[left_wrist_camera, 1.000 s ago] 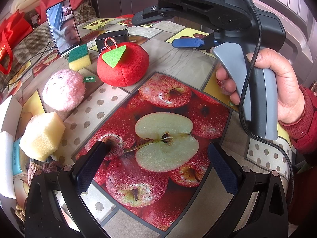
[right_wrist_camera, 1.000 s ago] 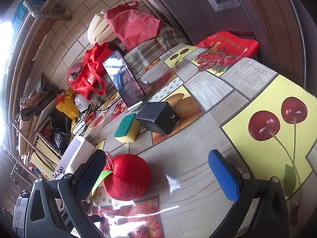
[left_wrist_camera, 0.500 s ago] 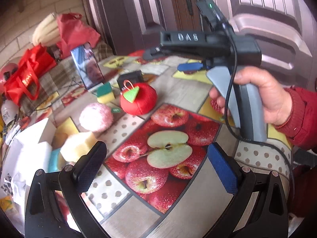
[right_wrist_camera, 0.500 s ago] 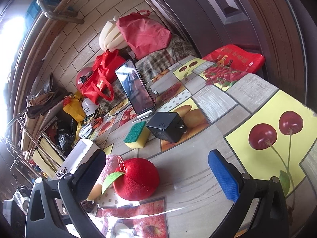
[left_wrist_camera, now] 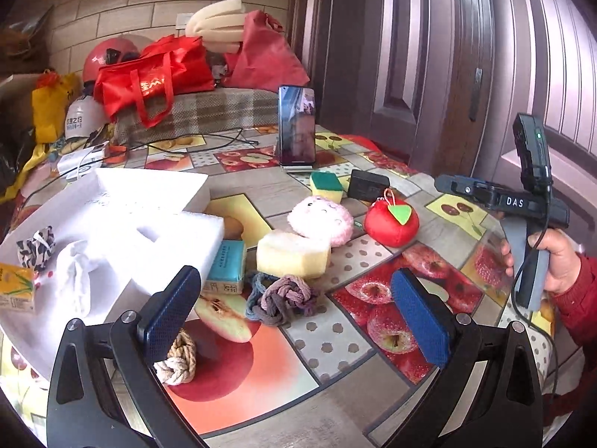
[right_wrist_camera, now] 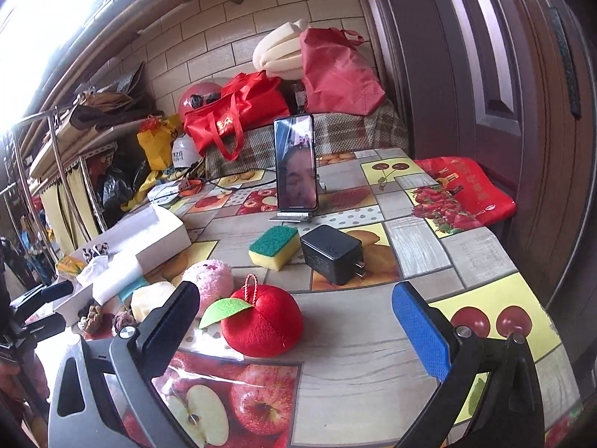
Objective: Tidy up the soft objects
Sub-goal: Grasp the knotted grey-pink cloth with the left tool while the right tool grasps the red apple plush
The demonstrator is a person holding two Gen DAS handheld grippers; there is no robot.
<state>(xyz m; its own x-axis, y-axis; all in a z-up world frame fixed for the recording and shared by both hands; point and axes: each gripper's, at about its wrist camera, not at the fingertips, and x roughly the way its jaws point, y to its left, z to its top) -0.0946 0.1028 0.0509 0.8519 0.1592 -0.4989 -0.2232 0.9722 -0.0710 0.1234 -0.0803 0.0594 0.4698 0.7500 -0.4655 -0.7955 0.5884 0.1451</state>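
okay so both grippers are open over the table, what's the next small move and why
Probably ease the right gripper forward and down around the red plush apple. It lies nearest, about centred between the open fingers, with bare table around it. The left gripper holds nothing.

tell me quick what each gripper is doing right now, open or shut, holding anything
Left gripper: open, holding nothing, above the table.
Right gripper: open, holding nothing, the red plush apple lies between its fingers, untouched.

"DAS" stands on the right gripper (left_wrist_camera: 481, 192); the black charger (right_wrist_camera: 332, 254) perhaps reads "65".
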